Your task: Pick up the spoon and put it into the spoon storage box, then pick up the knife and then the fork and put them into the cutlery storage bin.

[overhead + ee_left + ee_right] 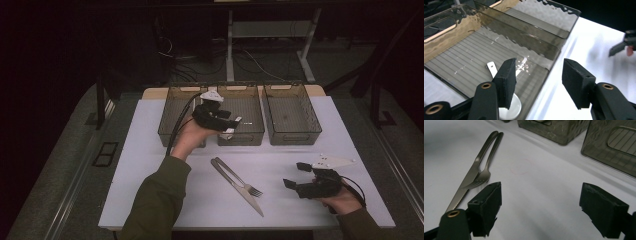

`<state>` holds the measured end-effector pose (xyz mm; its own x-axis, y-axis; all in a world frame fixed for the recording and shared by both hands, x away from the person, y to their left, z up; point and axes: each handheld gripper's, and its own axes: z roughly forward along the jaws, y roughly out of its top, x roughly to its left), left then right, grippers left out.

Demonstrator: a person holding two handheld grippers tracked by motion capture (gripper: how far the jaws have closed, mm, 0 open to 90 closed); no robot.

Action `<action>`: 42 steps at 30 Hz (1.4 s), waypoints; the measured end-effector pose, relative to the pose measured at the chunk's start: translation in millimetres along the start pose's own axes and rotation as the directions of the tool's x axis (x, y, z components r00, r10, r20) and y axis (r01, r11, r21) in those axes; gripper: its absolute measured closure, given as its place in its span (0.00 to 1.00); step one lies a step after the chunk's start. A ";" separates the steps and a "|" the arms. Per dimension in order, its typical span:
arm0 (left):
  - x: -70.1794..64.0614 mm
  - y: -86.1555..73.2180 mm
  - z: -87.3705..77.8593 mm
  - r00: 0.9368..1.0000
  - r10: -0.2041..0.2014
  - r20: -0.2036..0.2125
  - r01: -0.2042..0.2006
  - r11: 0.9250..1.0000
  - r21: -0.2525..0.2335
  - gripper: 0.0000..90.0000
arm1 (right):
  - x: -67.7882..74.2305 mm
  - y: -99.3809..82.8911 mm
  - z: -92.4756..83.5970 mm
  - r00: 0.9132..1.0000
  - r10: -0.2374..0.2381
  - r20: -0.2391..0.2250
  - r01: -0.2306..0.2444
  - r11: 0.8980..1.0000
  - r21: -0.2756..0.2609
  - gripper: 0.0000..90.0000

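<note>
Both grippers' fingers wide apart, holding nothing: left gripper (231,126) over middle bin (250,112), right gripper (295,175) near fork (239,181).

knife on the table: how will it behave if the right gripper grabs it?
The knife looks like thin smooth metal, so it is probably stiff and may slip between the jaws. It lies flat on the table, so getting under it looks hard. The fork seems to touch it and would likely shift too.

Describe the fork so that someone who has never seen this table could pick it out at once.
On the white table, in front of three smoky plastic bins, two pieces of cutlery lie crossing. The fork is the one ending in tines; the knife beside it ends in a blade.
</note>
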<state>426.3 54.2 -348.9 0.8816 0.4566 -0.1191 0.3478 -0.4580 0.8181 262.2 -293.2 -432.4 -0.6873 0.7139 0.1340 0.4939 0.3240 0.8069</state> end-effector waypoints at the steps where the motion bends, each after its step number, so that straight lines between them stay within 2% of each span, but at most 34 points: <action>1: -2.3 -1.7 -2.5 1.000 0.001 -0.004 -0.001 1.000 -0.005 0.48 | -0.2 0.2 -0.1 1.000 0.004 -0.003 -0.004 1.000 0.000 0.20; 2: -4.6 -3.5 -5.2 1.000 0.001 -0.014 -0.001 1.000 -0.012 0.47 | -0.3 0.3 0.1 1.000 0.007 0.001 -0.007 1.000 -0.001 0.20; 8: -19.0 -19.0 -16.9 1.000 0.004 -0.010 -0.004 0.999 -0.043 0.44 | -0.2 0.6 -0.3 1.000 0.015 0.004 -0.015 1.000 0.008 0.20; 19: -37.5 -57.2 -38.9 0.999 -0.008 -0.032 0.006 0.999 -0.042 0.35 | -0.9 4.0 -4.5 1.000 0.026 -0.006 -0.026 1.000 0.015 0.19; 21: -39.4 -64.7 -43.6 0.999 -0.021 -0.034 0.020 0.999 -0.050 0.32 | -1.2 5.0 -4.5 1.000 0.018 -0.004 -0.018 1.000 0.015 0.16; 28: -44.7 -93.3 -58.8 0.997 -0.038 -0.064 0.034 0.998 -0.061 0.23 | 2.5 13.9 -5.4 1.000 -0.005 0.004 0.005 0.999 0.050 0.13; 32: -47.2 -107.7 -66.5 0.995 -0.050 -0.087 0.044 0.997 -0.068 0.18 | 5.6 17.4 -2.7 1.000 0.000 -0.013 0.001 0.997 0.083 0.14; 37: -54.7 -123.2 -74.7 0.992 -0.040 -0.121 0.035 0.998 -0.045 0.10 | 11.5 23.8 1.8 1.000 -0.005 -0.005 0.005 0.994 0.107 0.19; 42: -59.4 -138.1 -82.6 0.991 -0.036 -0.130 0.031 0.999 -0.039 0.01 | 12.3 29.7 8.2 1.000 0.017 -0.003 -0.016 0.993 0.121 0.29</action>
<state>299.6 153.3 -408.4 0.8199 0.5677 -0.0742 0.3622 -0.4140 0.8351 272.8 -269.8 -411.6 -0.6807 0.7172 0.1492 0.5657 0.3853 0.7291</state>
